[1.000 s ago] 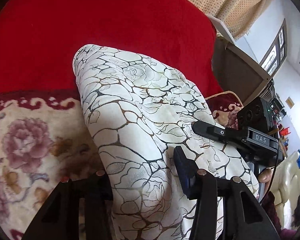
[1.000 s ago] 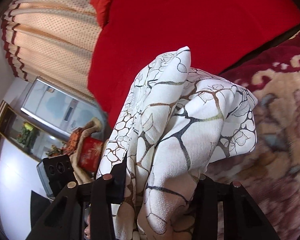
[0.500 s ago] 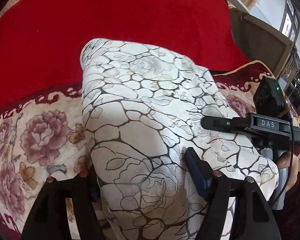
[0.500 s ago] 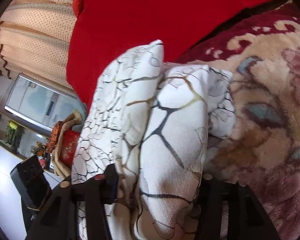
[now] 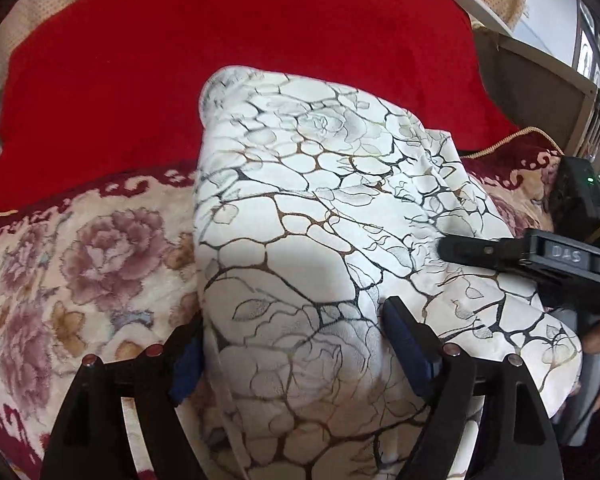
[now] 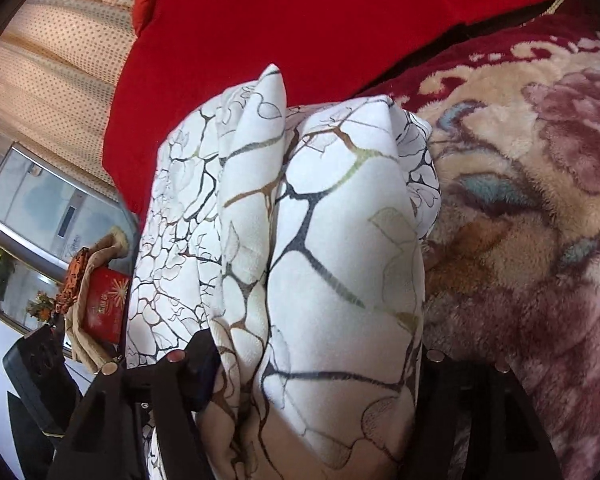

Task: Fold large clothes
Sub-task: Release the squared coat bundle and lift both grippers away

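Both grippers have come down with the cloth (image 5: pixel 320 240), and it now lies bunched on the floral blanket (image 5: pixel 80 272), its far end against the red blanket (image 5: pixel 220 60); a second ago more of it hung above the bed. Jaws on both sides stood tighter then and are opening now.

Seen from the left wrist, the left gripper (image 5: pixel 296 344) straddles the near end of the white, vein-patterned cloth, blue pads beside it, fabric between the jaws; whether they touch it I cannot tell. At the right edge the right gripper (image 5: pixel 540 256) lies over the cloth's far side, a hand (image 5: pixel 598 340) below it.

From the right wrist, the right gripper (image 6: pixel 312 368) has thick folds between its opening jaws. Left of the cloth stand a dotted curtain (image 6: pixel 60 52), a cabinet (image 6: pixel 48 208) and a red box (image 6: pixel 104 304).
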### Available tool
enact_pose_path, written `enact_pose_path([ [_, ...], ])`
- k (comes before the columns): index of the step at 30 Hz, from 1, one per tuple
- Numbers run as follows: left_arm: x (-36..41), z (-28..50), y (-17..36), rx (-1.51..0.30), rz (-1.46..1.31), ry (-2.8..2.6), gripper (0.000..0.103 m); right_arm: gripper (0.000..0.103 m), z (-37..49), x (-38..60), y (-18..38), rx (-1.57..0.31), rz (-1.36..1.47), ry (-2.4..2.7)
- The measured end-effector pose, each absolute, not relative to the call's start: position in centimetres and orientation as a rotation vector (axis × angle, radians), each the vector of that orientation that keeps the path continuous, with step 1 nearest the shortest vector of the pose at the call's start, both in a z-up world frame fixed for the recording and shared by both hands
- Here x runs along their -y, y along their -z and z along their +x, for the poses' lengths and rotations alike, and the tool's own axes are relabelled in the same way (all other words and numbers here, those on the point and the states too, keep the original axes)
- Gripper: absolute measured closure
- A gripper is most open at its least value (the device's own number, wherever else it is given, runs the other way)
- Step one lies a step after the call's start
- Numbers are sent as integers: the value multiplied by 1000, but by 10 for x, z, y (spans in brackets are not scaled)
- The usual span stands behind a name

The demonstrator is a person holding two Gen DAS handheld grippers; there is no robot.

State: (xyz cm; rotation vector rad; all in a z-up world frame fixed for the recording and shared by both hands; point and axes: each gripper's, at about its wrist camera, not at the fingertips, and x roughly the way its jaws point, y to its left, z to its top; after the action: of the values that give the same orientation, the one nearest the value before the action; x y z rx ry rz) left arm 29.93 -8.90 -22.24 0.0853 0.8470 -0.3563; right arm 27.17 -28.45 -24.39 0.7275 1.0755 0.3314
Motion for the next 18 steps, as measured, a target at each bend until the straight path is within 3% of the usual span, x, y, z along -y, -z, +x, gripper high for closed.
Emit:
enact_pose_path([
  [4, 82, 291, 208, -802, 57, 304, 20, 27, 254, 289, 219, -1051, 735, -286],
  [13, 95, 256, 180, -694, 133, 278, 20, 27, 194, 284, 135, -875, 452, -255],
  [15, 93, 256, 179, -689, 133, 274, 20, 29, 179, 285, 122, -848, 422, -263],
  [18, 93, 252, 176, -689, 134, 261, 20, 44, 167, 278, 117, -844, 378, -271],
])
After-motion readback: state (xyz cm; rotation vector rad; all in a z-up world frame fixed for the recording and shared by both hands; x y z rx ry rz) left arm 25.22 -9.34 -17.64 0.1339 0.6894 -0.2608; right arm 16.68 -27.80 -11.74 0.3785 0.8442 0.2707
